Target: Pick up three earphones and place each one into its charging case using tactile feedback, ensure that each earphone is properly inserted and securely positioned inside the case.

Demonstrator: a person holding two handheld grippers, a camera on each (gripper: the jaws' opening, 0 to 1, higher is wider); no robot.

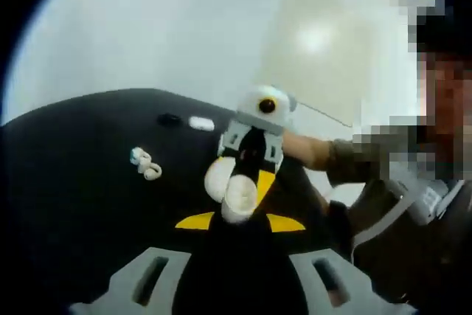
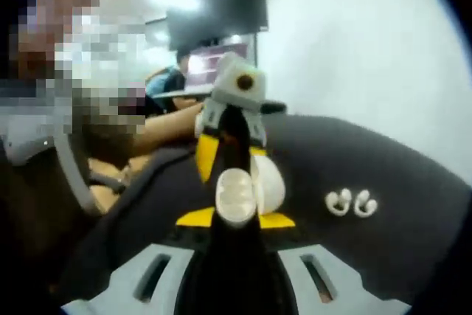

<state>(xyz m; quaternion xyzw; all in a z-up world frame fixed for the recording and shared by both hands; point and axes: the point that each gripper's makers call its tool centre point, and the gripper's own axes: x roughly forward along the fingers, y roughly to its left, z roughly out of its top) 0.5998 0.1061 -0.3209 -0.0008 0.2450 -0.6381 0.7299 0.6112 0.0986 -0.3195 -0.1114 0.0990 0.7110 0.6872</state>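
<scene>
The open white case [image 2: 247,189] hangs in midair between the two tools — the left gripper [image 2: 234,164] pinches it from the far side, the right gripper [image 1: 247,182] closes on it from the near side. Two earphones [image 2: 352,203] lie loose on the black table [image 2: 413,182] off to the right — seemingly two unplaced.

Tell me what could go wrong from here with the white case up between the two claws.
The white case is up off the black table, between the left claw and the right claw. I can't tell how firm either grip is, so it may slip or twist. The two earphones lie loose, side by side; reaching for one may nudge the other.
</scene>
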